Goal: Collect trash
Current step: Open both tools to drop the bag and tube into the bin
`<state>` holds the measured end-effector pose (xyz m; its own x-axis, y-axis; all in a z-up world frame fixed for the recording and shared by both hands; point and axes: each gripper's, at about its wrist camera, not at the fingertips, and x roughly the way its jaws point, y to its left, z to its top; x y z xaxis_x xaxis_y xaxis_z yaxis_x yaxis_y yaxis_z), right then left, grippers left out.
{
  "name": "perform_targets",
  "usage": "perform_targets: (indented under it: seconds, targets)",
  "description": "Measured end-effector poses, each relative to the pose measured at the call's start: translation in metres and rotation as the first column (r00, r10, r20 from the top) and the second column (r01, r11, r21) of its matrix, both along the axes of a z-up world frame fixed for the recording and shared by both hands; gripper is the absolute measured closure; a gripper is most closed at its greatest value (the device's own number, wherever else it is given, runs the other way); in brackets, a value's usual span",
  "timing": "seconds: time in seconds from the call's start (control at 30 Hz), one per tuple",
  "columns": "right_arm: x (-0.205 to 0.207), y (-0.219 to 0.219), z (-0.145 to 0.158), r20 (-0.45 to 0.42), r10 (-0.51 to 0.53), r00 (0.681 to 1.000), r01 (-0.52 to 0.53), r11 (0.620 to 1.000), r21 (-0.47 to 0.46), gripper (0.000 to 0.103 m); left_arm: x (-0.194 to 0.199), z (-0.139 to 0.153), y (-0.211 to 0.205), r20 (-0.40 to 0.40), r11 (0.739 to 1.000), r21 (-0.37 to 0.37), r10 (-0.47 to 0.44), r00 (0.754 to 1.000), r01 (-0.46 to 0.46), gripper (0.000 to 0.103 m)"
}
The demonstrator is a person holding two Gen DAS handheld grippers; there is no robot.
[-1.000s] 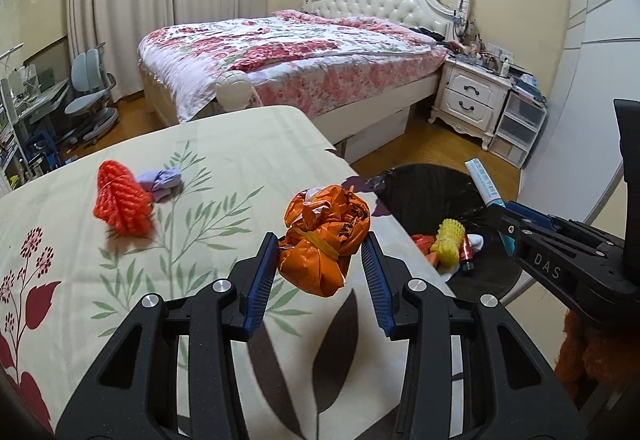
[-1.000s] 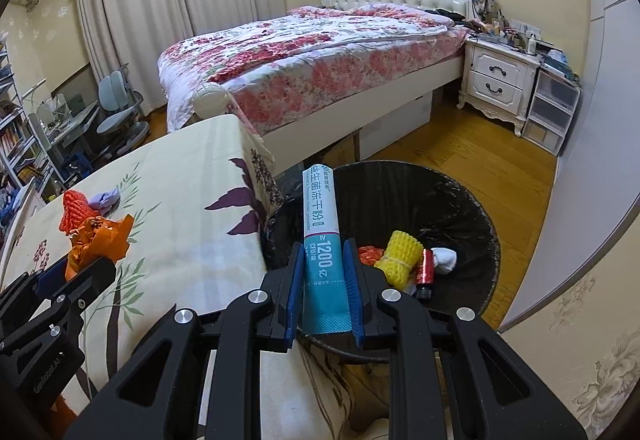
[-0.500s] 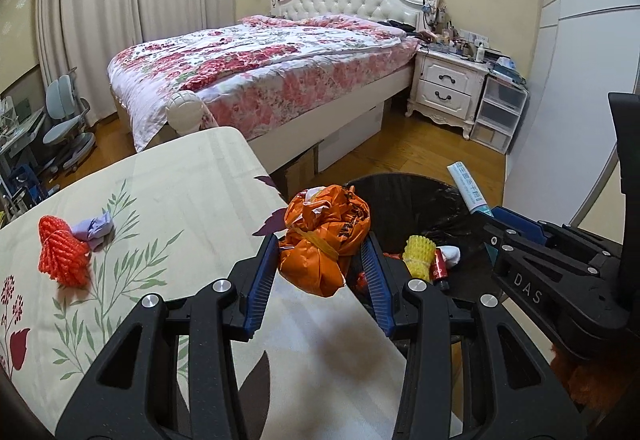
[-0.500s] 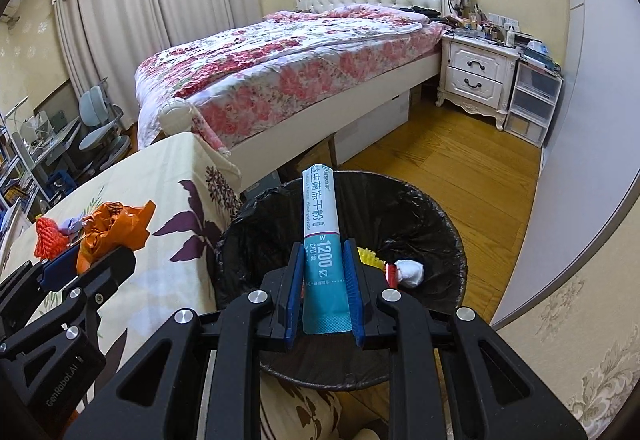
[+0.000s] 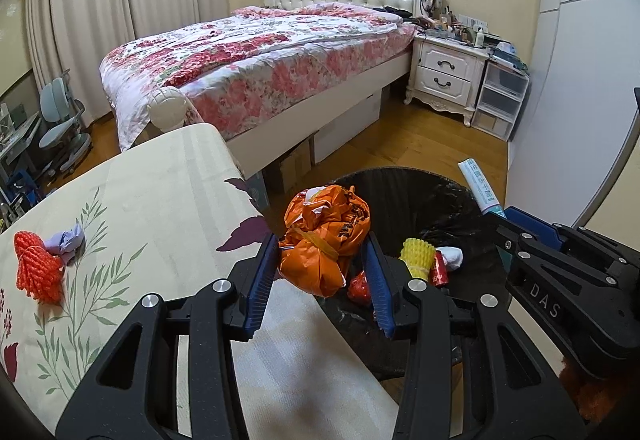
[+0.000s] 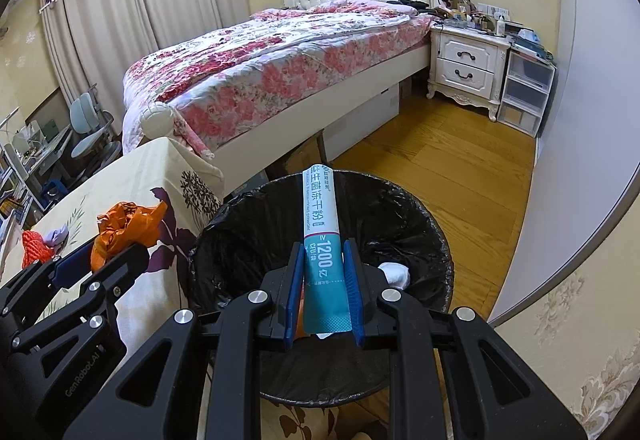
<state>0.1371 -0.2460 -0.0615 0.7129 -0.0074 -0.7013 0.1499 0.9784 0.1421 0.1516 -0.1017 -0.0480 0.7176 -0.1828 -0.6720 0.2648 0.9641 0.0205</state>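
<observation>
My left gripper [image 5: 322,264] is shut on a crumpled orange plastic bag [image 5: 326,236] and holds it at the table's right edge, over the near rim of the black-lined trash bin [image 5: 436,196]. My right gripper [image 6: 322,272] is shut on a teal and white tube [image 6: 322,236] and holds it above the bin [image 6: 248,236]. The bin holds a yellow foam net [image 5: 418,256], a red wrapper and a white wad [image 6: 396,274]. A red net ball [image 5: 38,270] and a purple scrap [image 5: 66,240] lie on the table at the left.
The table has a floral cloth [image 5: 160,200]. A bed [image 5: 260,52] stands behind it, with a white nightstand [image 5: 448,76] and plastic drawers [image 5: 500,100] to the right. A white wall panel [image 6: 580,160] runs along the right of the wooden floor.
Both grippers have moved right with their loads. The orange bag now hangs at the bin's rim and the tube is over the bin's middle.
</observation>
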Motion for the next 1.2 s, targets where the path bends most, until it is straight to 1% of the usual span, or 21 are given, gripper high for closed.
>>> perform_targets:
  seconds: [0.27, 0.47, 0.5, 0.53, 0.57, 0.6, 0.7, 0.73, 0.8, 0.9, 1.0, 1.13, 1.2]
  targets:
    - [0.006, -0.007, -0.007, -0.009, -0.014, 1.0, 0.014, 1.0, 0.009, 0.082, 0.007, -0.005, -0.011, -0.005, 1.0, 0.024, -0.013, 1.0, 0.013, 0.061]
    - [0.008, -0.014, -0.011, -0.013, -0.03, 0.999, 0.03, 0.999, 0.012, 0.081, 0.013, -0.01, -0.017, -0.025, 0.999, 0.028, -0.02, 0.999, 0.02, 0.059]
    - [0.008, -0.015, -0.012, -0.018, -0.029, 0.999, 0.03, 0.999, 0.013, 0.078, 0.013, -0.01, -0.018, -0.028, 0.999, 0.027, -0.019, 0.999, 0.02, 0.058]
    - [0.008, -0.015, -0.013, -0.02, -0.033, 0.999, 0.033, 0.999, 0.012, 0.075, 0.014, -0.011, -0.018, -0.03, 0.999, 0.029, -0.017, 0.999, 0.018, 0.053]
    - [0.007, -0.016, -0.013, -0.019, -0.039, 0.999, 0.039, 0.999, 0.007, 0.067, 0.014, -0.011, -0.018, -0.03, 0.999, 0.031, -0.015, 0.999, 0.016, 0.046]
    - [0.006, -0.016, -0.013, -0.017, -0.046, 0.999, 0.046, 0.999, 0.001, 0.063, 0.014, -0.012, -0.018, -0.029, 0.999, 0.031, -0.013, 1.0, 0.013, 0.044]
    - [0.003, -0.017, -0.014, -0.018, -0.06, 0.998, 0.06, 0.998, -0.004, 0.06, 0.012, -0.012, -0.017, -0.024, 0.999, 0.036, -0.005, 1.0, 0.006, 0.034]
    - [0.003, -0.018, -0.014, -0.018, -0.064, 0.998, 0.064, 0.998, -0.006, 0.059, 0.012, -0.012, -0.016, -0.022, 0.999, 0.039, -0.001, 1.0, 0.002, 0.03]
    - [0.0, -0.017, -0.013, -0.016, -0.072, 0.997, 0.072, 0.997, -0.012, 0.052, 0.01, -0.012, -0.014, -0.021, 0.999, 0.043, 0.009, 1.0, -0.008, 0.029]
    - [-0.002, -0.014, -0.011, -0.009, -0.074, 0.997, 0.074, 0.997, -0.019, 0.046, 0.008, -0.01, -0.006, -0.022, 0.999, 0.043, 0.031, 0.999, -0.03, 0.025]
    - [-0.003, -0.007, -0.008, -0.004, -0.065, 0.998, 0.065, 0.997, -0.029, 0.04, 0.004, -0.006, 0.005, -0.013, 0.997, 0.044, 0.061, 0.998, -0.061, 0.024]
    - [-0.005, 0.003, -0.006, 0.0, -0.05, 0.999, 0.05, 0.998, -0.038, 0.035, -0.001, -0.002, 0.023, 0.0, 0.994, 0.048, 0.098, 0.995, -0.098, 0.023]
    - [-0.006, 0.009, -0.005, 0.002, -0.041, 0.999, 0.041, 0.999, -0.033, 0.034, -0.005, 0.0, 0.034, 0.003, 0.992, 0.048, 0.121, 0.993, -0.121, 0.023]
